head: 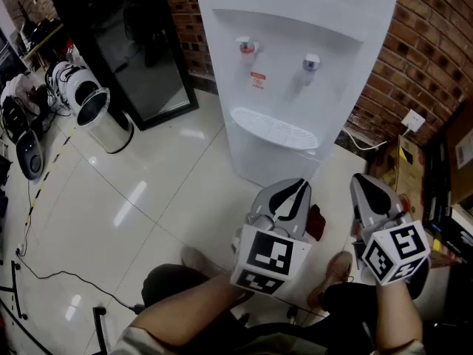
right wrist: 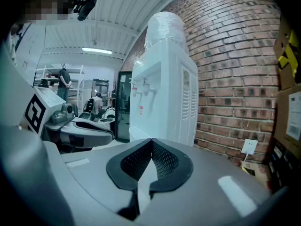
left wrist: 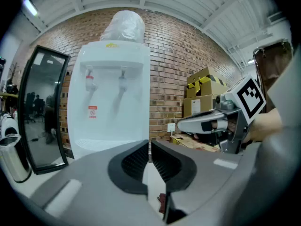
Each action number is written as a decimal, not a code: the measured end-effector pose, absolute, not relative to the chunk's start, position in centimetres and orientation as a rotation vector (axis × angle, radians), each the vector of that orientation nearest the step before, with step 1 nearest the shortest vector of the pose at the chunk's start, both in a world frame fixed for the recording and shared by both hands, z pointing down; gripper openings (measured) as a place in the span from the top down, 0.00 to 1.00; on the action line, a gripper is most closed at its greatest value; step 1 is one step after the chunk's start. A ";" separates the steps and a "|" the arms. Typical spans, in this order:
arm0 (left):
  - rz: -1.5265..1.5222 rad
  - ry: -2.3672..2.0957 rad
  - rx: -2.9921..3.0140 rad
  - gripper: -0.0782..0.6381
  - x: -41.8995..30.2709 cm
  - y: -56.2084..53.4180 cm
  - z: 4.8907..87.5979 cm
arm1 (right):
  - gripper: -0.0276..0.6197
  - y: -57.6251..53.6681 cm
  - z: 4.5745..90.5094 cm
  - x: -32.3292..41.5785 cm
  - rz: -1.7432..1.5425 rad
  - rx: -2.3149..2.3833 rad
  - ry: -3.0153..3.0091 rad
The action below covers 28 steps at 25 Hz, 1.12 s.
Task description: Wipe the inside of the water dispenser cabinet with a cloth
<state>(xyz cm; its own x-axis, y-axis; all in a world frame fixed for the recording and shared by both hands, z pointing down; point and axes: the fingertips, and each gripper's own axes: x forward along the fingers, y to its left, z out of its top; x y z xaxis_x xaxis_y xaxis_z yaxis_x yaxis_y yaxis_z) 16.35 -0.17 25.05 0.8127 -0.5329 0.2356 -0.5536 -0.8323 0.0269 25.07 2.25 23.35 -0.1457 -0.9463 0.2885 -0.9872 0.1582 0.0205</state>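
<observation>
Water dispenser [head: 292,87] is white and upright, with 2 taps [head: 248,48].

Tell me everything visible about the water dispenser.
The water dispenser is a white unit, plastic by its look, upright on the glossy tiled floor before a brick wall. It has a red tap with a red sticker under it, a blue tap, a grilled drip tray, side vents, and a plastic-wrapped bottle on top.

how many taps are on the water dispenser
2. In the head view, the red tap sits on the left of the water dispenser recess and the blue tap sits to its right. No others appear hidden.
</observation>
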 end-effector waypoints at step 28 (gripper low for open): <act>0.372 -0.852 2.944 0.78 17.1 1.0 25.6 | 0.86 3.3 22.5 25.7 0.235 1.887 -2.228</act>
